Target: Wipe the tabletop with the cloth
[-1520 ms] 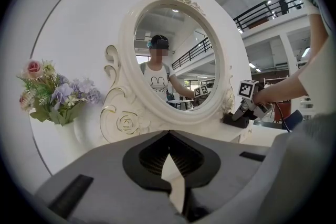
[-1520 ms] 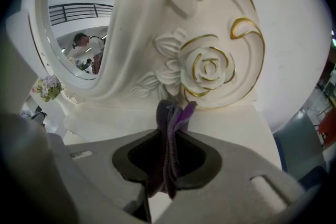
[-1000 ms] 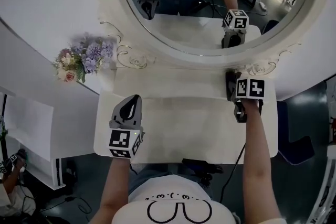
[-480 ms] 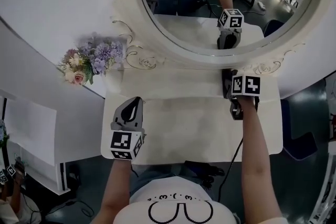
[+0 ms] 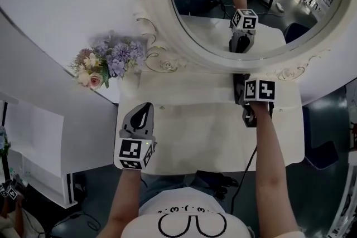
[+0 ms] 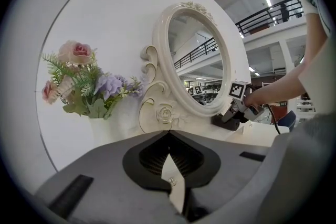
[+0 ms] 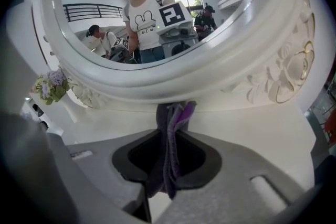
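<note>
Count: two tools, one cloth, one desk, one mirror, one bunch of flowers. Left tool (image 6: 169,136) clenched on nothing, over the front left of the white rectangular desk (image 5: 201,136). Right tool (image 7: 168,136) clamped on the dark grey-purple folded cloth (image 7: 176,115), at the back right of the desk, just beside the foot of the white oval carved-frame mirror (image 5: 156,14). Cloth is fleecy, doubled into several layers, pinched on edge between the jaws, brighter purple on one fold. Long axis runs along the tool; free end pokes past the tips toward the mirror base. Pink and lilac flowers (image 5: 106,61) at the back left corner, well apart from the cloth.
</note>
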